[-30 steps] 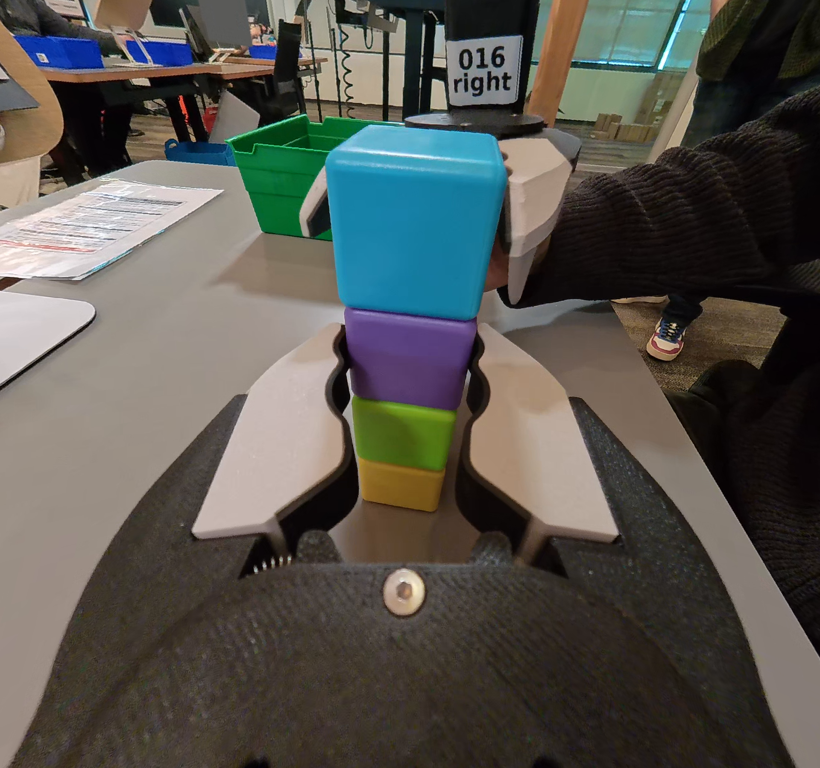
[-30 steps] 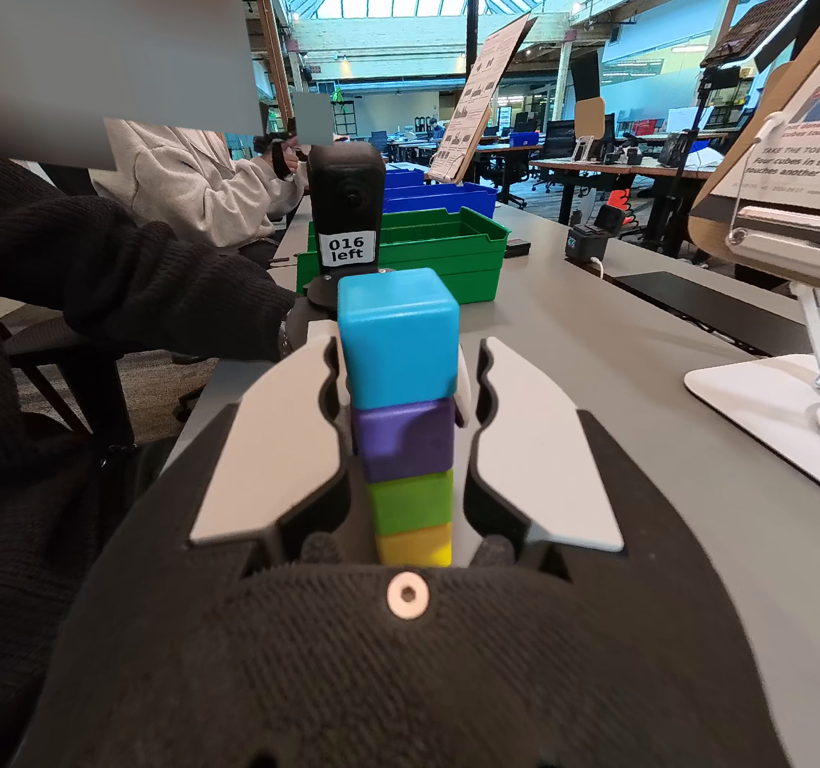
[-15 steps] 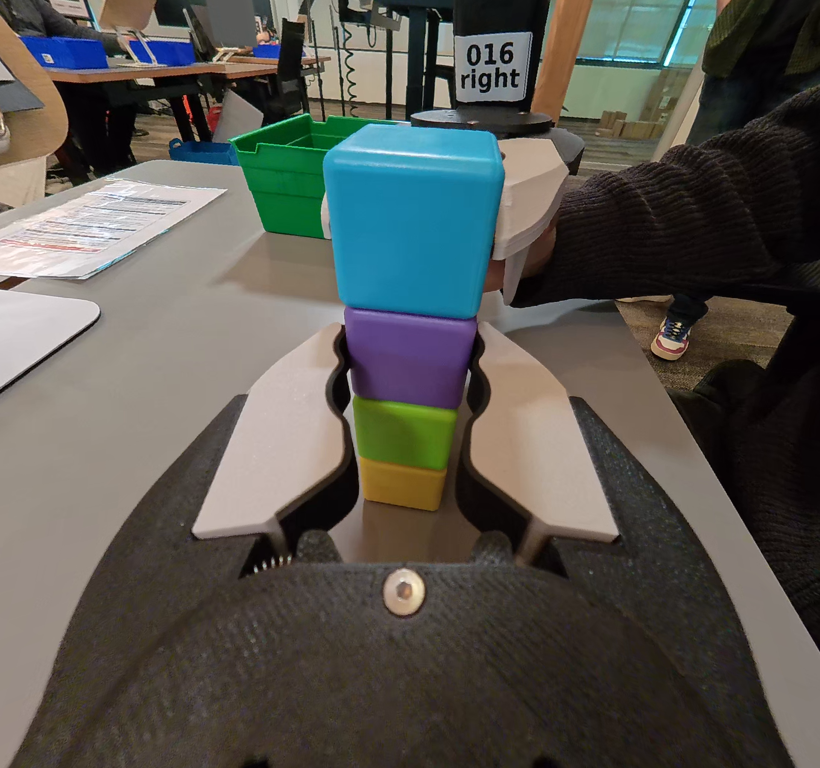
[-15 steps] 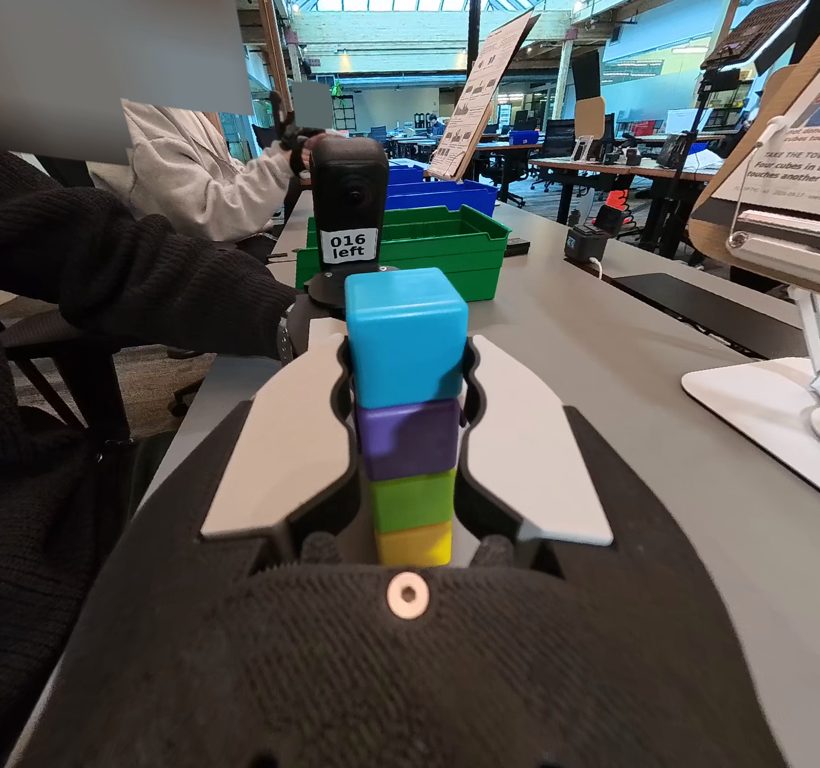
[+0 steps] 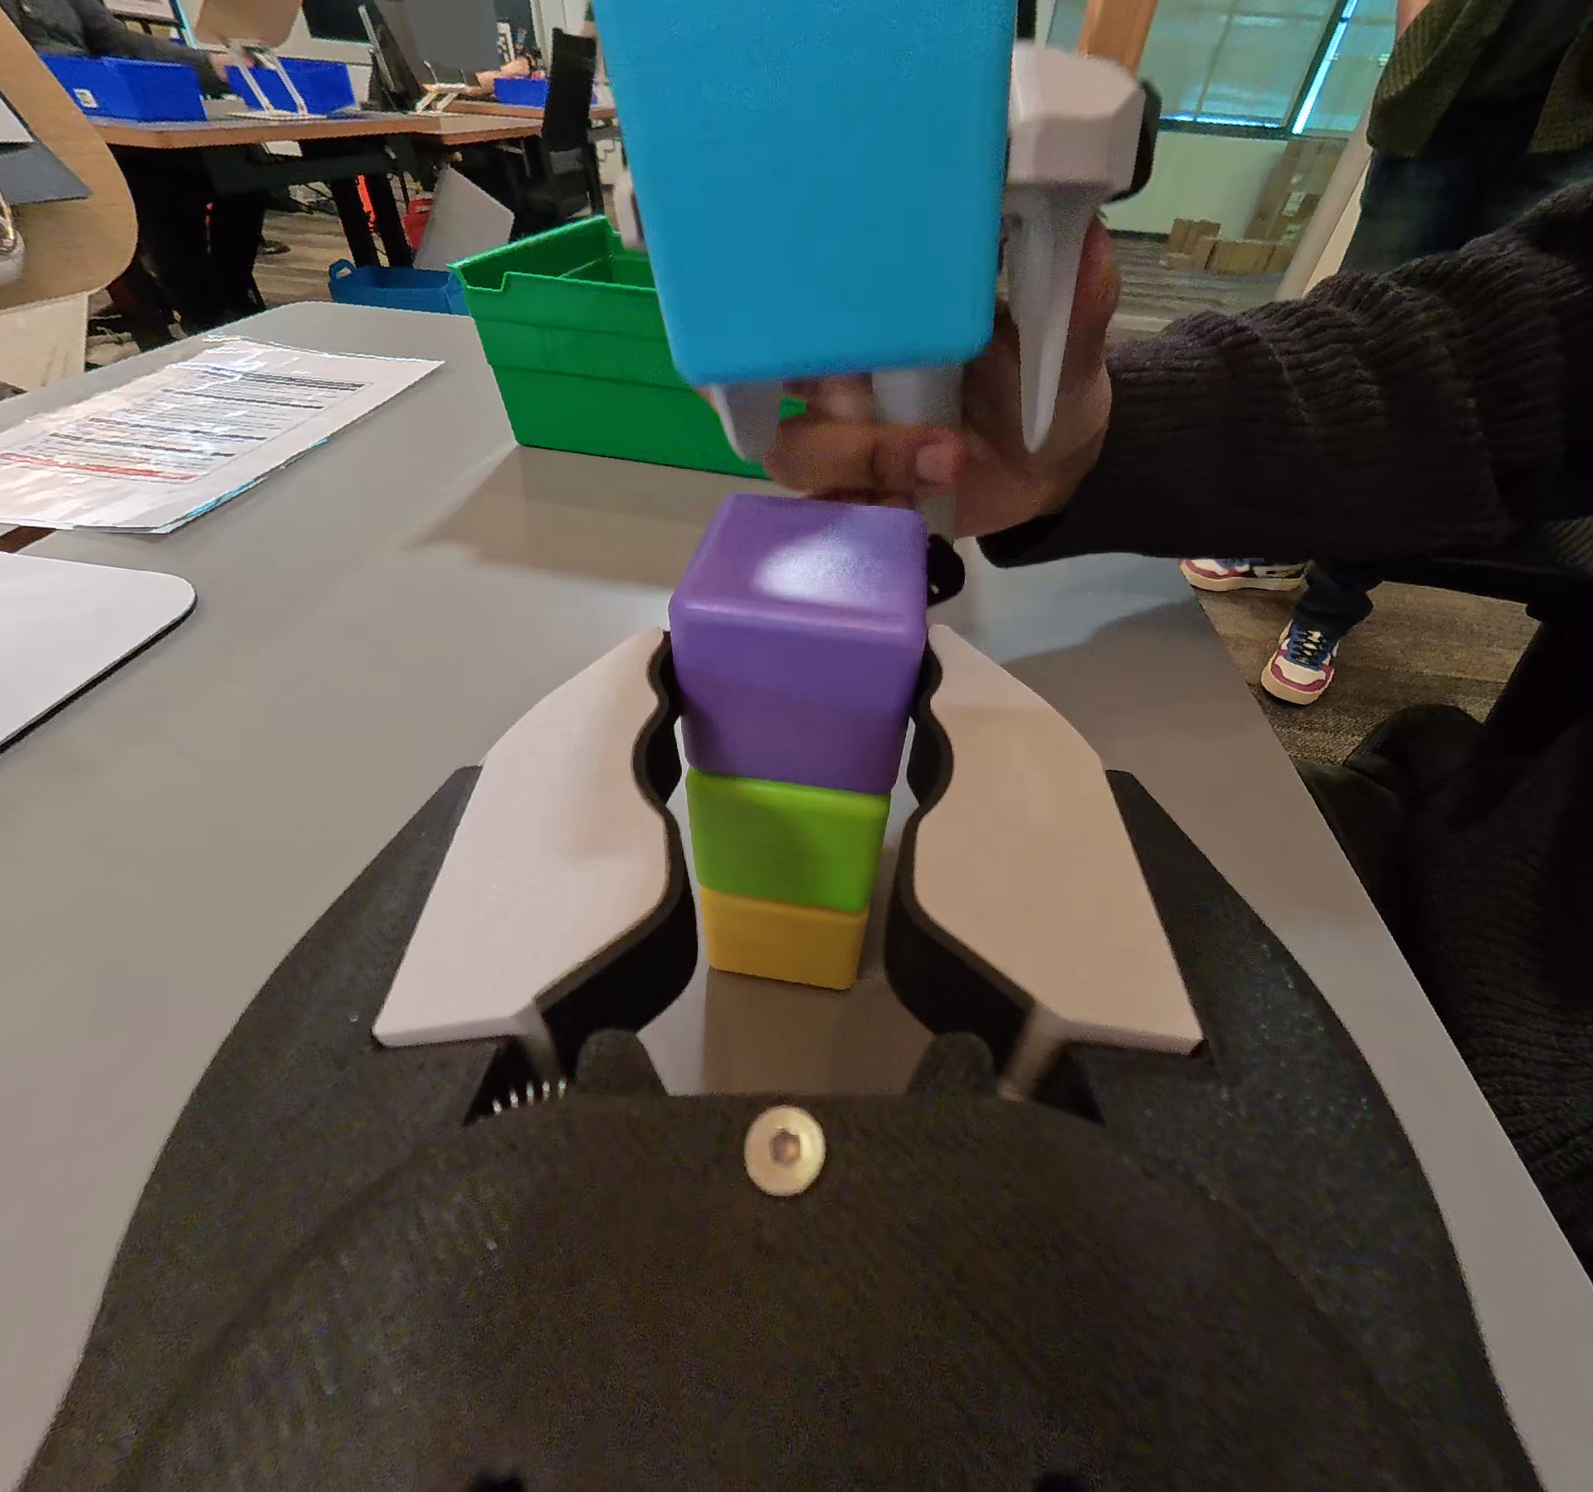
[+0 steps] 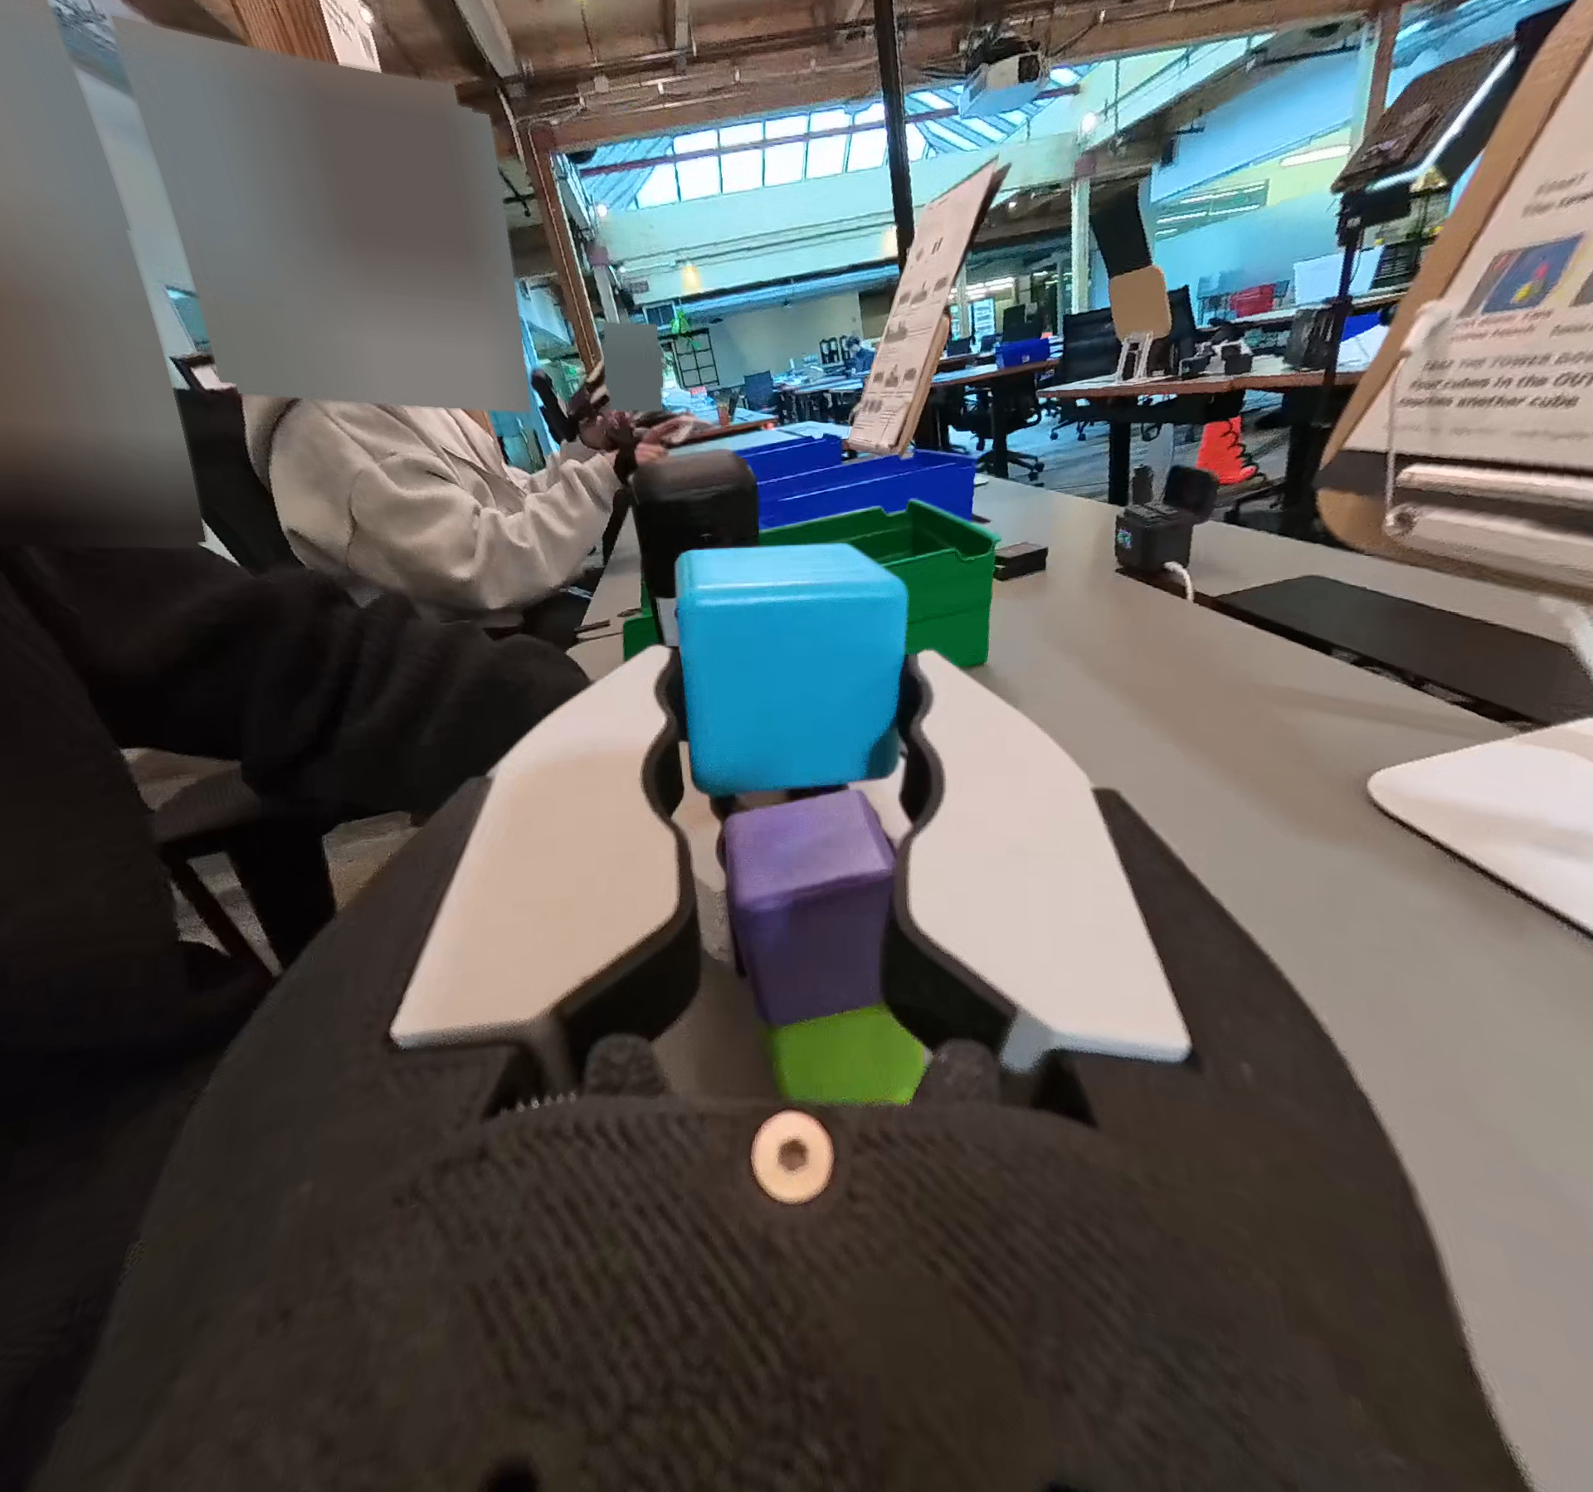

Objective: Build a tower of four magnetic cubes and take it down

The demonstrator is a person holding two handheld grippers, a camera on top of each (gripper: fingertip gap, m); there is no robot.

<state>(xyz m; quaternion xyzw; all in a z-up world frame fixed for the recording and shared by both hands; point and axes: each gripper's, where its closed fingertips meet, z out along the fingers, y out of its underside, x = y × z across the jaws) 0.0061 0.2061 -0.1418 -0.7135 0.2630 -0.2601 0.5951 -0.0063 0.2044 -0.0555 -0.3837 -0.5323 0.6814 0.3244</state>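
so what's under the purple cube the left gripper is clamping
A green plastic cube sits directly under the purple plastic cube, with a yellow plastic cube beneath it on the grey table. Their contact faces are hidden.

A blue cube (image 6: 789,666) is clamped between the white fingers (image 6: 569,838) of the right gripper (image 6: 789,679) and held clear of a purple cube (image 6: 806,903), which is stacked on a green cube (image 6: 845,1054). Behind it, a green bin (image 6: 940,580) and blue bins (image 6: 862,476) are set on the grey table (image 6: 1207,761). A dark sleeve (image 6: 302,675) is seen at left.
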